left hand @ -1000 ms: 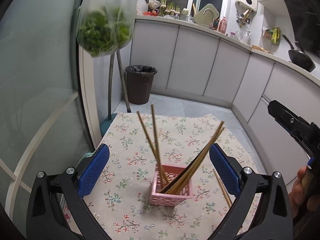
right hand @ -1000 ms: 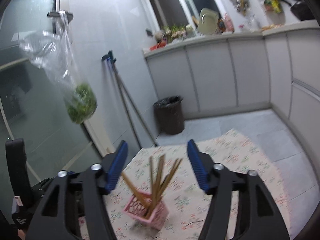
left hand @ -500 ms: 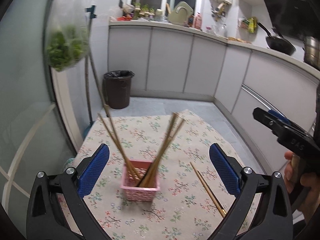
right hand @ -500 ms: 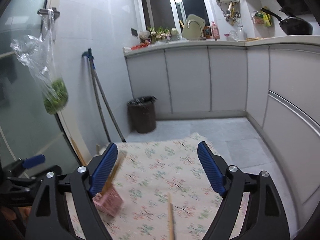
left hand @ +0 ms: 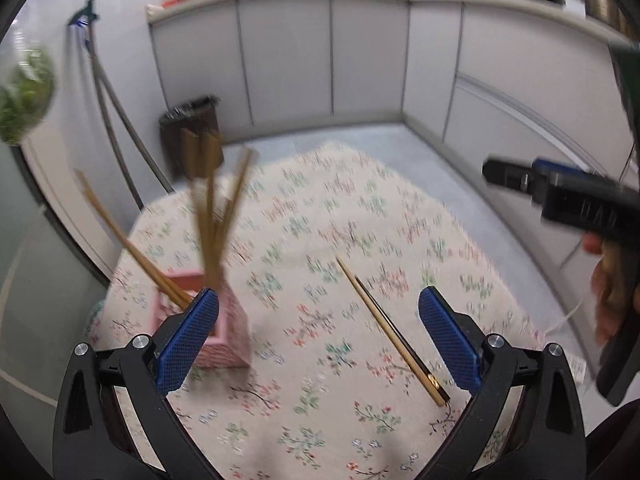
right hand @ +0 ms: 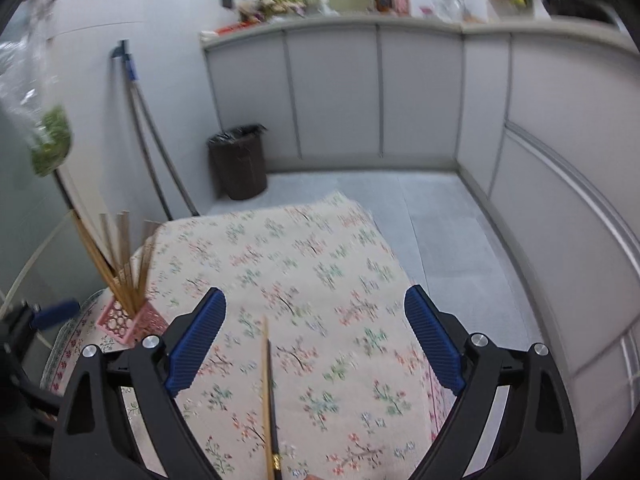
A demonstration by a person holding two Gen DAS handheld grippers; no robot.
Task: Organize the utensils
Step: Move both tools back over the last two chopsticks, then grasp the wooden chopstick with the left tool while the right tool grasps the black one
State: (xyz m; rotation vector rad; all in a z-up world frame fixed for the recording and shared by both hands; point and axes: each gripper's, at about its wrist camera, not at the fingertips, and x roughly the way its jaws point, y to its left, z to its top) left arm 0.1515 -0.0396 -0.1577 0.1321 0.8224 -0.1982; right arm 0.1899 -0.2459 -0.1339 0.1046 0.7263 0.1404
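Worktop (right hand: 320, 248) with the floral cloth carries everything. Pink basket (left hand: 230, 320) sits at its left side, already stuffed with chopsticks (left hand: 208, 208) fanning upward. One loose pair of chopsticks (left hand: 390, 332) lies flat on the cloth, well apart from the basket, to its right.

Left tool (left hand: 318, 340): jaws wide, nothing between them. Its left pad overlaps the basket in view; the loose pair lies between the pads, closer to the right one, running diagonally, far end up-left, near (gold-banded) end down-right.

Right tool (right hand: 316, 340): jaws wide, empty. In its own view the loose pair (right hand: 268, 396) runs almost straight along the tool's forward line, slightly left of centre, butt end at the bottom edge of the frame (so right under the tool).

Judgement: right tool is the nearer one. But the long axis lies parallel to the fingers, so closing as-is would pinch across the pair only if the pads straddle it; that looks fine here. Needs to drop down and shift slightly left. Basket then lies far left and ahead of it.

Both views are motion-blurred, so fine contact is not readable.
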